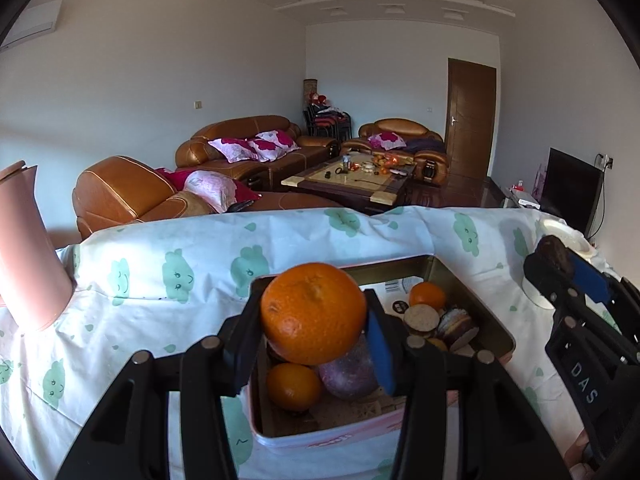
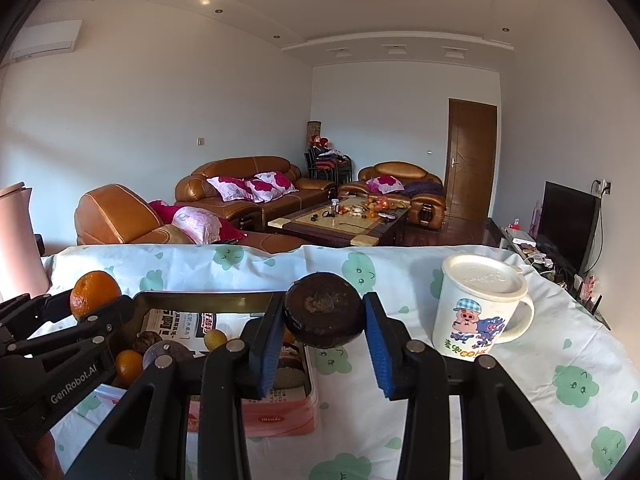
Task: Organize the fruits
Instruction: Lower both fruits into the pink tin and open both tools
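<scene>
My left gripper (image 1: 314, 322) is shut on a large orange (image 1: 313, 312) and holds it above the pink tin box (image 1: 320, 438). The box holds small oranges (image 1: 294, 386), a purple fruit (image 1: 348, 372) and sliced round pieces (image 1: 420, 318). My right gripper (image 2: 324, 320) is shut on a dark brown round fruit (image 2: 324, 310), held above the cloth just right of the tin (image 2: 276, 416). It also shows in the left wrist view (image 1: 554, 258). The left gripper with the orange (image 2: 95, 293) appears at the left of the right wrist view.
A white lidded mug with a pig cartoon (image 2: 480, 308) stands on the cloud-print tablecloth (image 2: 520, 400) to the right. A pink jug (image 1: 28, 256) stands at the far left. Sofas and a coffee table lie beyond the table's far edge.
</scene>
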